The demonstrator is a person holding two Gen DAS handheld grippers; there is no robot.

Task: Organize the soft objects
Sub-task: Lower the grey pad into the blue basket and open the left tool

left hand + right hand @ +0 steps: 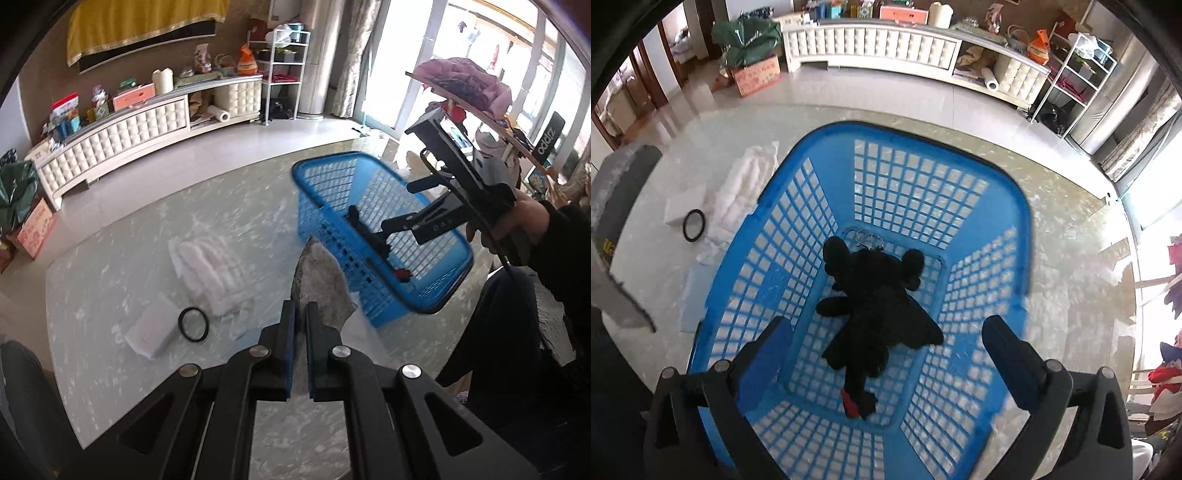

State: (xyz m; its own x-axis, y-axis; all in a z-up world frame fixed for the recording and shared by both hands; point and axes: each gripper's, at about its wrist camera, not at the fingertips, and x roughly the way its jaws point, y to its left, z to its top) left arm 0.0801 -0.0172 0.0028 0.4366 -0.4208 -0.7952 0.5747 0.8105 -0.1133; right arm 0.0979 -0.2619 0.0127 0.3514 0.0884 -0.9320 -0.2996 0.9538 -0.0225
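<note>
The left gripper (301, 317) pinches a limp grey cloth (319, 280) by one end beside the blue basket (321, 221), while the right gripper (886, 354) hangs with jaws spread over the light, squashy black plush toy (875, 314) lying on the basket's floor.

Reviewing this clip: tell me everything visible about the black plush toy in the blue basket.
The black plush toy lies flat on the floor of the blue basket, roughly centred. It looks like soft, fuzzy fabric, with two rounded ear-like lobes at the far end, stubby limbs, wing-like flaps and a tail ending in a red patch toward the camera. A metal key ring sits at its head end. The open right gripper hangs above, not touching it.
</note>
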